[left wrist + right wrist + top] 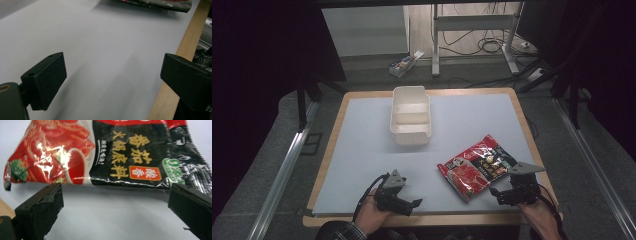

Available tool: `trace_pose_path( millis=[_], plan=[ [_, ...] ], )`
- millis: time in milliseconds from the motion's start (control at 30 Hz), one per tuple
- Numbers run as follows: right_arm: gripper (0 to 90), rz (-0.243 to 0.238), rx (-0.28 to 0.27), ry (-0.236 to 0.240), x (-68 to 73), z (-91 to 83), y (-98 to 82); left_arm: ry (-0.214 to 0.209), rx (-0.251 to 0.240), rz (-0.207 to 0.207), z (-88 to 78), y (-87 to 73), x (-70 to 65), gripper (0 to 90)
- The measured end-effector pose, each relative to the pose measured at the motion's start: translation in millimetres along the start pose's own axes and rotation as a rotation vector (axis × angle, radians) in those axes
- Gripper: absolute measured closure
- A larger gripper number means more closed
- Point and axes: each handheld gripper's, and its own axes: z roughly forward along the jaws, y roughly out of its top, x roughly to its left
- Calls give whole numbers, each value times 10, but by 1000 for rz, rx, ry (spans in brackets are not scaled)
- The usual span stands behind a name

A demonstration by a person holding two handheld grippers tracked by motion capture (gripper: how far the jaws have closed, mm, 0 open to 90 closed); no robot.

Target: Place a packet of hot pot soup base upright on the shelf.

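Both my grippers gape, empty. The red sauce packet (100, 152) ahead of my right gripper (511, 192) looks light, crinkly and slippery; I'd pinch its near edge.

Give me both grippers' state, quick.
Left gripper: open, holding nothing.
Right gripper: open, empty, facing the red packet.

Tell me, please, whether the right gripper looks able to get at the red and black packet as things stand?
Probably yes. The right gripper has its jaws wide open and points at the near edge of the packet, with bare sheet between them. The white container stands well away.
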Motion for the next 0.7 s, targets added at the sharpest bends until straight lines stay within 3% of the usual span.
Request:
trace_pose_path(
  millis=[200, 333, 467, 700],
  plan=[
    [25, 19, -31, 29, -100, -14, -39, 36, 10, 43, 86, 100, -36, 67],
    [32, 32, -43, 33, -130, -23, -50, -6, -9, 20, 130, 142, -30, 68],
    [33, 35, -38, 41, -134, -6, -54, 1, 2, 39, 146, 160, -62, 84],
    [41, 35, -21, 57, -128, 21, -61, 13, -6, 32, 116, 193, -38, 217]
  ],
)
